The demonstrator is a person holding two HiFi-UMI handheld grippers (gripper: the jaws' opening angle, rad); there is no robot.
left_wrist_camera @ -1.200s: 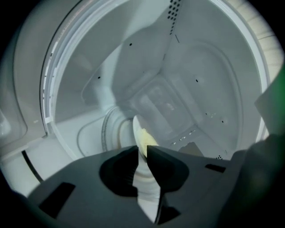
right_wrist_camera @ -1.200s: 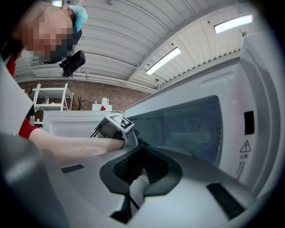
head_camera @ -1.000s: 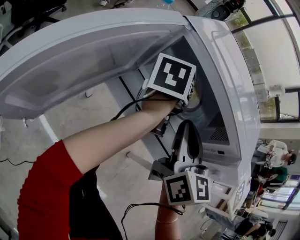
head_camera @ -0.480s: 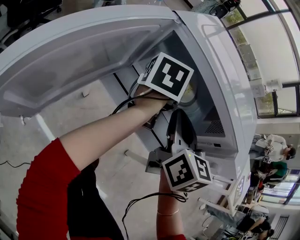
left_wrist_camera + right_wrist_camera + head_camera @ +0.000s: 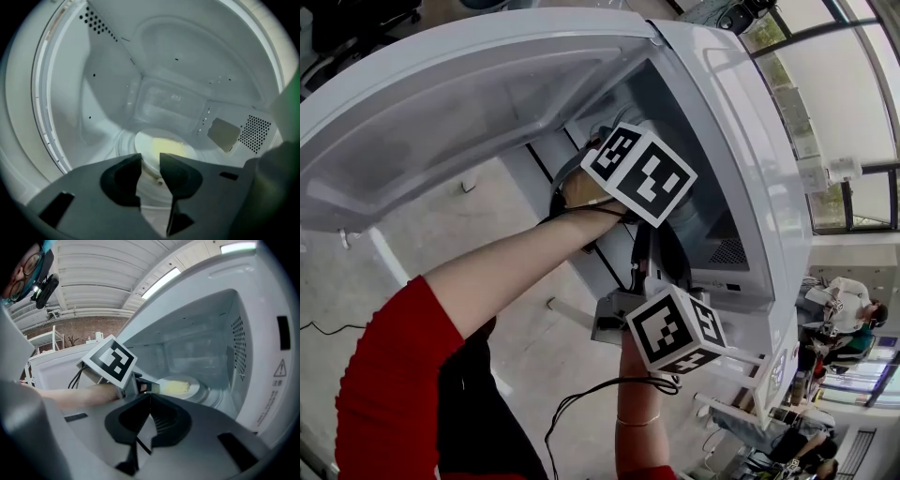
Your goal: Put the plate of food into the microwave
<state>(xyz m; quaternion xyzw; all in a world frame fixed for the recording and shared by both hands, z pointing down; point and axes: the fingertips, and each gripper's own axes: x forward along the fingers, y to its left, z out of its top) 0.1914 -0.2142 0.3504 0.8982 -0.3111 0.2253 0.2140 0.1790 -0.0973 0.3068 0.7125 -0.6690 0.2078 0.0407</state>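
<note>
My left gripper (image 5: 150, 161) is reaching inside the microwave (image 5: 741, 141), whose door (image 5: 459, 112) is swung wide open toward me. Its jaws are released, with a narrow gap between the tips and nothing clamped in it. Through that gap I see the near rim of the plate (image 5: 146, 165). The plate sits flat on the glass turntable (image 5: 121, 143) at the middle of the oven floor, with a pale yellow portion of food (image 5: 168, 149) on top. From the right gripper view, the left jaw tips are just at the plate's near edge. My right gripper (image 5: 151, 400) hangs outside the opening, pointed into the cavity. Its jaws are clenched together and empty.
</note>
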